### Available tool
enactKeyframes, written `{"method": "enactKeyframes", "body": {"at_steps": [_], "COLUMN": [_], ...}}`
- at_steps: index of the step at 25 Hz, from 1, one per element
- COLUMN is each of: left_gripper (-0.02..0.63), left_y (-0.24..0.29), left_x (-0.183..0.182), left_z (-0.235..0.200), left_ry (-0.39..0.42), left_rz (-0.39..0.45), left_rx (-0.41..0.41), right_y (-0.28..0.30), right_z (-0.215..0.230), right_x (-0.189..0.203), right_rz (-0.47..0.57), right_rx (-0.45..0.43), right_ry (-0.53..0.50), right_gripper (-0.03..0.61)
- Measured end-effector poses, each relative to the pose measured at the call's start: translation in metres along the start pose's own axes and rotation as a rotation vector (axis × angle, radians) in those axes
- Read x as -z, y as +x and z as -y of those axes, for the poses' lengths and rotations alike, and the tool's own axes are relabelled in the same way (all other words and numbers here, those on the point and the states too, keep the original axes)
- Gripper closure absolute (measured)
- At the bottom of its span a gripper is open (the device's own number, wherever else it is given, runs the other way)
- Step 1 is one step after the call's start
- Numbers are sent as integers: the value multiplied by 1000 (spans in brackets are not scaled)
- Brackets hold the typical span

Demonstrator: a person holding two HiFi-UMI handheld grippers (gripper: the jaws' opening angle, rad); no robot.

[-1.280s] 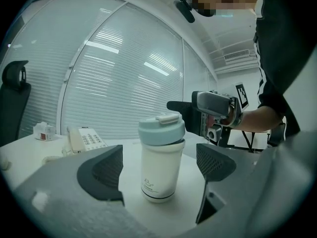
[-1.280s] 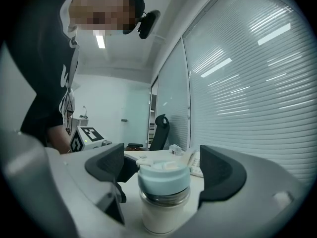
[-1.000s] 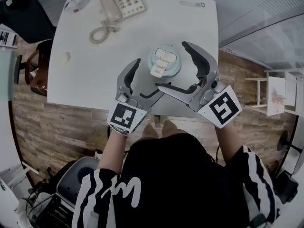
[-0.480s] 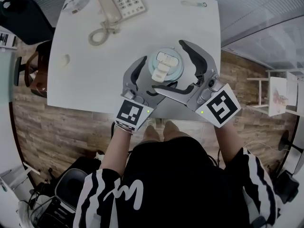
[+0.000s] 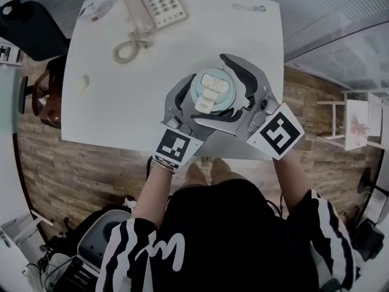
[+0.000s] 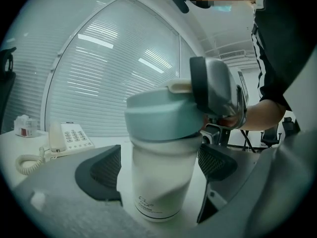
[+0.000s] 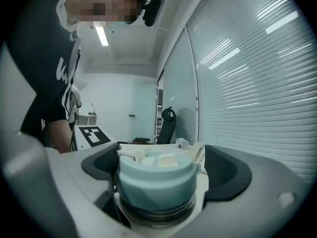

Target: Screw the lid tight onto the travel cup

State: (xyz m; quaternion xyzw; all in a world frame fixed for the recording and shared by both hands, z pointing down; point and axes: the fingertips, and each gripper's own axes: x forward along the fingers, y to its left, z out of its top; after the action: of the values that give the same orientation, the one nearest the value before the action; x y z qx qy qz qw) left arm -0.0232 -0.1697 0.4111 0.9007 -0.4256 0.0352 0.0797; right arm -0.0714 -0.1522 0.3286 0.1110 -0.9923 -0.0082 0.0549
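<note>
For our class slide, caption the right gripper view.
Right tool, jaws just opened wider, straddles the lid on the travel cup without gripping it.

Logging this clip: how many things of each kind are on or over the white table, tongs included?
Lidded travel cup: 1
Telephone: 1
Small items too small to name: 3
Tongs, left and right: 2
Total: 7

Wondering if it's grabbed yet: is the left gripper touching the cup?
Cannot tell. In the left gripper view a gap shows beside one pad, but the other pad meets the outline of the cup.
</note>
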Motion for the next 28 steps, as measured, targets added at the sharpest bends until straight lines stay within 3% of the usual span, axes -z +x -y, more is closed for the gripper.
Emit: {"method": "enactKeyframes", "body": {"at_steps": [13, 17, 28], "left_gripper": [132, 185, 187], "left_y": [11, 13, 12], "left_x": [0, -1, -3], "left_z": [1, 6, 7], "left_ry": [49, 64, 84], "left_rz": [-11, -7, 14], "left_rx": [35, 56, 60], "right_y": [5, 5, 4], "right_z": [-2, 0, 0], "right_x": [6, 5, 2], "right_rz": [-16, -12, 15], "right_rx": [-42, -38, -34], "right_ry": [-2, 1, 4], "right_gripper": [61, 61, 63]}}
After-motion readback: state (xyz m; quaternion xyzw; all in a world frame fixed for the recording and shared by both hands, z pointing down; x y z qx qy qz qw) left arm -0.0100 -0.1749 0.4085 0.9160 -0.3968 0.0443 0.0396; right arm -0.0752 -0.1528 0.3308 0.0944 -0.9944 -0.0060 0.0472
